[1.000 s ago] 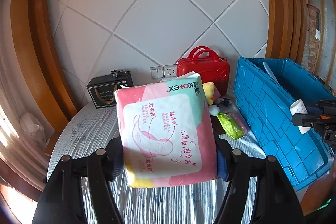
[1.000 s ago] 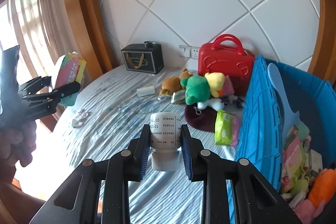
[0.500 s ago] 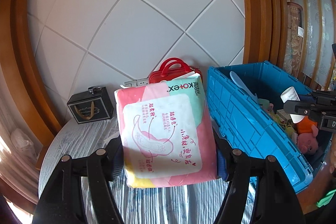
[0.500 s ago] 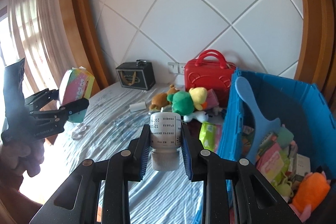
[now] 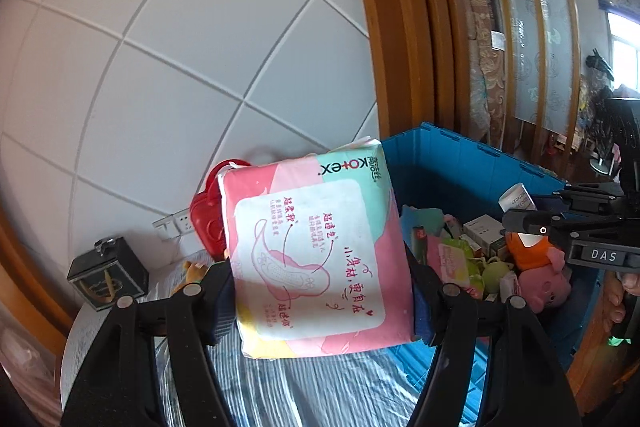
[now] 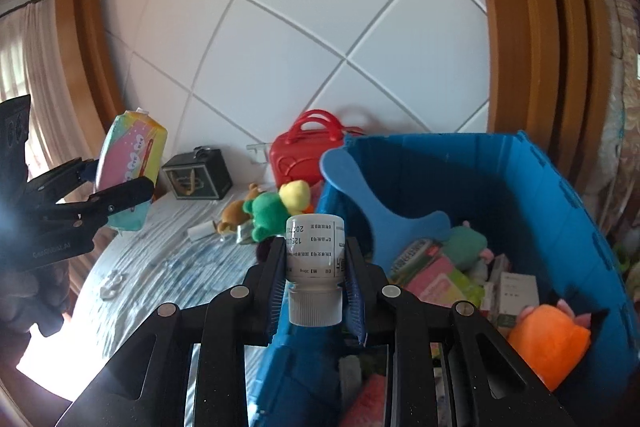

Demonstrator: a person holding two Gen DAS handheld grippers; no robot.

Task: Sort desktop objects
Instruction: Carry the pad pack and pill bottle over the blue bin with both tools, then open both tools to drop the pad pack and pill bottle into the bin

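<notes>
My left gripper [image 5: 320, 291] is shut on a pink and mint Kotex pad pack [image 5: 316, 247], held in the air beside the blue crate [image 5: 460, 155]. The pack also shows in the right wrist view [image 6: 130, 167]. My right gripper [image 6: 316, 263] is shut on a small white bottle [image 6: 315, 255], cap toward the camera, held over the near rim of the blue crate [image 6: 540, 195]. The bottle [image 5: 518, 199] and right gripper [image 5: 520, 215] also show at the right of the left wrist view, above the crate's contents.
The crate holds an orange plush [image 6: 548, 343], a pink pig plush [image 5: 544, 279], small boxes and packets and a blue scoop [image 6: 384, 203]. On the striped table [image 6: 160, 267] lie plush toys [image 6: 268, 215], a red case [image 6: 304, 151] and a black box [image 6: 198, 177].
Both grippers have swung right toward the blue crate with their loads. The bottle now hangs over the crate's rim and the pad pack is at the crate's left side.
</notes>
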